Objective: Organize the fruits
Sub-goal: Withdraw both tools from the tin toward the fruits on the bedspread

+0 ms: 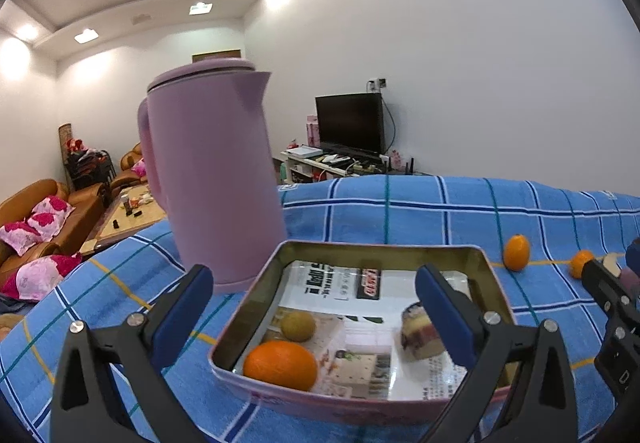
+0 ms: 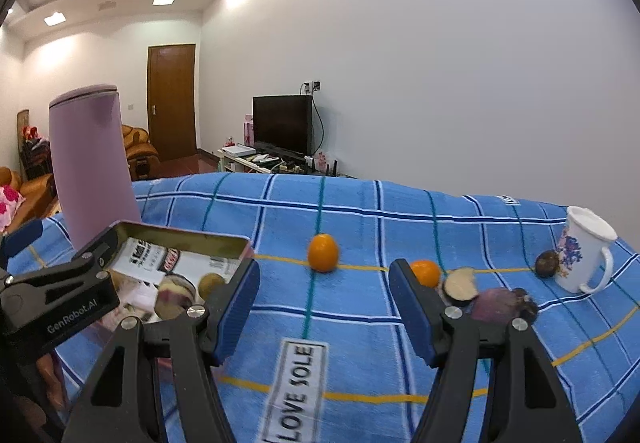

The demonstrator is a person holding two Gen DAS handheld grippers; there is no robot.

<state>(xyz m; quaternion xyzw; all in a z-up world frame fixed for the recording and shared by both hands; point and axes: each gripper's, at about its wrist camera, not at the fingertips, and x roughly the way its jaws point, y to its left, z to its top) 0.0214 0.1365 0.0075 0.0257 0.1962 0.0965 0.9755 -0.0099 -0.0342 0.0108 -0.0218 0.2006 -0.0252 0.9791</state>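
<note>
Left gripper point(image 1: 314, 297) fingers spread wide over the tin point(image 1: 384, 249), holding nothing; right gripper point(image 2: 324, 301) fingers apart, empty.

In the left wrist view, the near wall of the tin point(image 1: 340, 403) runs behind the left gripper point(image 1: 316, 303) at about five o'clock, and that gripper's right finger point(image 1: 444, 319) covers part of the cut fruit point(image 1: 418, 335) inside. The print on the paper lining point(image 1: 340, 283) is too small to read. At three o'clock the right gripper point(image 1: 616, 307) is cut off by the picture's edge and hides part of a small orange point(image 1: 579, 263).

In the right wrist view, the right gripper's finger point(image 2: 412, 307) covers the left side of that orange point(image 2: 426, 272). The purple fruit point(image 2: 496, 303) at four o'clock is blurred, and the dark pieces point(image 2: 526, 303) beside it cannot be identified.
</note>
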